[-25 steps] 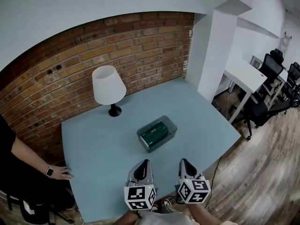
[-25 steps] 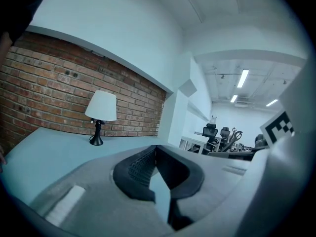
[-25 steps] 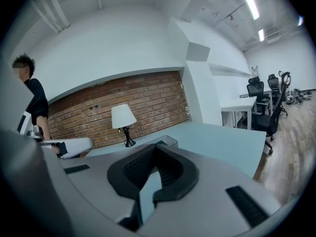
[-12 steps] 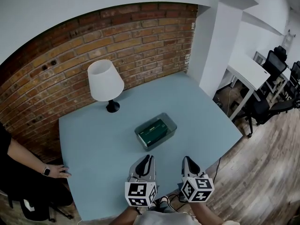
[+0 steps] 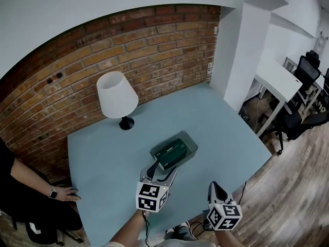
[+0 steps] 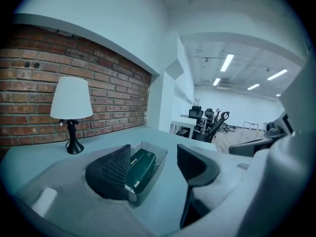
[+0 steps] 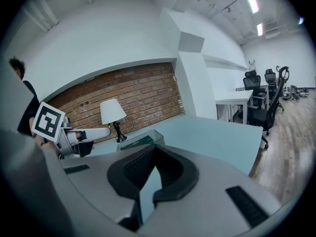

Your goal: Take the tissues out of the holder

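Observation:
A clear plastic holder [image 5: 190, 147] lies in the middle of the light blue table [image 5: 108, 158] with a dark green tissue pack [image 5: 170, 149] inside it. My left gripper [image 5: 161, 171] reaches just short of the holder's near end. Its jaws have just been opening and stand open, with nothing between the pads. In the left gripper view the holder [image 6: 157, 152] and the pack [image 6: 141, 164] sit just beyond the left pad, with the gripper [image 6: 155, 164] open. My right gripper [image 5: 215, 188] hangs back at the table's near edge, shut and empty [image 7: 153, 154].
A white table lamp [image 5: 117, 98] stands at the table's back left, in front of a brick wall. A person's hand with a watch [image 5: 64, 193] rests on the table's left edge. A white desk [image 5: 280, 84] and office chairs stand to the right.
My left gripper moved forward to the holder's near end and its jaws opened. My right gripper slid back and lower towards the table's near edge, still shut.

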A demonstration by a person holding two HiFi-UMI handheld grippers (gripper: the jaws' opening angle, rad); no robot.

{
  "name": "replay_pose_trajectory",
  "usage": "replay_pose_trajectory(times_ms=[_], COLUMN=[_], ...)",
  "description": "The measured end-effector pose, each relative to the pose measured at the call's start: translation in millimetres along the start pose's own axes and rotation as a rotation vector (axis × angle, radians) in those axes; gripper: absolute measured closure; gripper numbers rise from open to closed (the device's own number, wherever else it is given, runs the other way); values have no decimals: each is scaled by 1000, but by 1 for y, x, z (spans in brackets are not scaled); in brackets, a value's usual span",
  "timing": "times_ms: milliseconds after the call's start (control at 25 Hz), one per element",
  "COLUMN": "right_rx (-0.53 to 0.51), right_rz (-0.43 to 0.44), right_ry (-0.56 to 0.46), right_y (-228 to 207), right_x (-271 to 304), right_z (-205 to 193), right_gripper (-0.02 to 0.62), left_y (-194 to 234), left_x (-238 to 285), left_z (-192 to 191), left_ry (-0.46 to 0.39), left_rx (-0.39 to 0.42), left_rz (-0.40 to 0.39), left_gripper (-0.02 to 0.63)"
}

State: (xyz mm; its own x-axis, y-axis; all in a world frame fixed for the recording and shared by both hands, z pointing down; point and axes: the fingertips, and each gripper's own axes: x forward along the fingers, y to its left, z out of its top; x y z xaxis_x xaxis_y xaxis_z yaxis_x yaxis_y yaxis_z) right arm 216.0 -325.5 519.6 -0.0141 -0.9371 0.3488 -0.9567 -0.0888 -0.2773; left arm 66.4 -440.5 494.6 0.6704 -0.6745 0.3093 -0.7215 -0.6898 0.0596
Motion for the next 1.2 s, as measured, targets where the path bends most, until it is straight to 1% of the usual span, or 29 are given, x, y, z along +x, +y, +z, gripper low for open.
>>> replay_pose_trajectory(times_ms=[120,360,440,560,680,920,1200], right_rx=[10,38,48,60,58,59,64], right_rz=[-13,-46,-57,-66,-63,-44,-29], right_ry=[18,52,62,72,81,89,90], right_y=[-11,-35,-42,-49,-51,-46,-44], right_x=[4,12,15,20,25,35,45], right_z=[-6,-19,-24,-30,-30,-33,-29], right_gripper=[591,591,591,591,591,591,591], left_y=[13,36,41,43,39,40,51], left_x=[29,80,94,109,115,125,134], left_z=[-9,-35,-45,-60,-71,-87,-102], left_ry=[89,308,379,466,559,689,833], left_rx=[55,138,180,250,276,297,341], left_rz=[-40,-126,-147,-178,-202,-213,-189], left_gripper=[304,302,302,302,302,294,287])
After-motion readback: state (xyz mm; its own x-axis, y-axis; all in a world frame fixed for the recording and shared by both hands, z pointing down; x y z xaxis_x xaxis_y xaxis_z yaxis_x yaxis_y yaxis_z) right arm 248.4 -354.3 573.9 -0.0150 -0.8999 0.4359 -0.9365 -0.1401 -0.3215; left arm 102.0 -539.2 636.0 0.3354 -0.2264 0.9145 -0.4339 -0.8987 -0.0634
